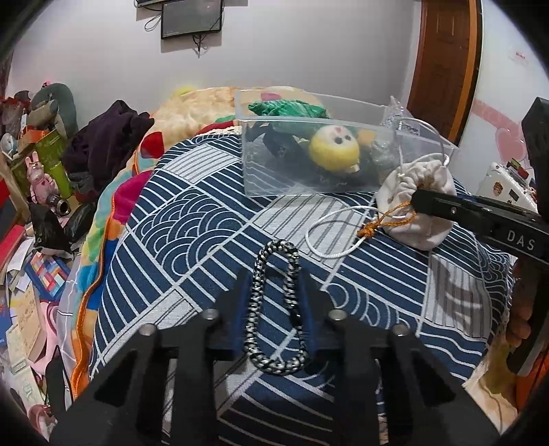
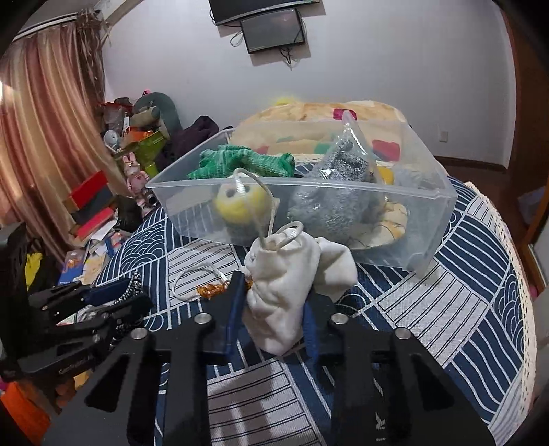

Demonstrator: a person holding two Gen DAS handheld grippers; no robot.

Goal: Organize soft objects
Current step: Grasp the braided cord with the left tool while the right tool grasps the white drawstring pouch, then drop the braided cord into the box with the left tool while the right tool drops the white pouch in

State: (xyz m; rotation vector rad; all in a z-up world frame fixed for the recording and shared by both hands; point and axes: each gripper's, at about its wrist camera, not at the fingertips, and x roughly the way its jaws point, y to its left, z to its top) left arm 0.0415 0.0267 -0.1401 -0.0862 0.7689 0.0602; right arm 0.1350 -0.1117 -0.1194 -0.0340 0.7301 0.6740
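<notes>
A black-and-white braided cord loop (image 1: 274, 305) lies on the blue patterned bedspread (image 1: 192, 219) between the fingers of my left gripper (image 1: 276, 284), which closes on its two strands. My right gripper (image 2: 274, 298) is shut on a white drawstring pouch (image 2: 291, 284) with a white cord and an orange tassel (image 2: 212, 291); the pouch also shows in the left wrist view (image 1: 418, 202). Behind stands a clear plastic bin (image 2: 425, 212) holding a green knit cloth (image 2: 240, 161), a yellow plush ball (image 1: 334, 151) and a grey bagged item (image 2: 336, 202).
A pile of colourful blankets (image 1: 113, 202) and dark clothes (image 1: 109, 144) lies left of the bedspread. Books, boxes and toys (image 1: 34, 260) clutter the floor at left. A wooden door (image 1: 442, 65) is at the back right. A monitor (image 2: 272, 29) hangs on the wall.
</notes>
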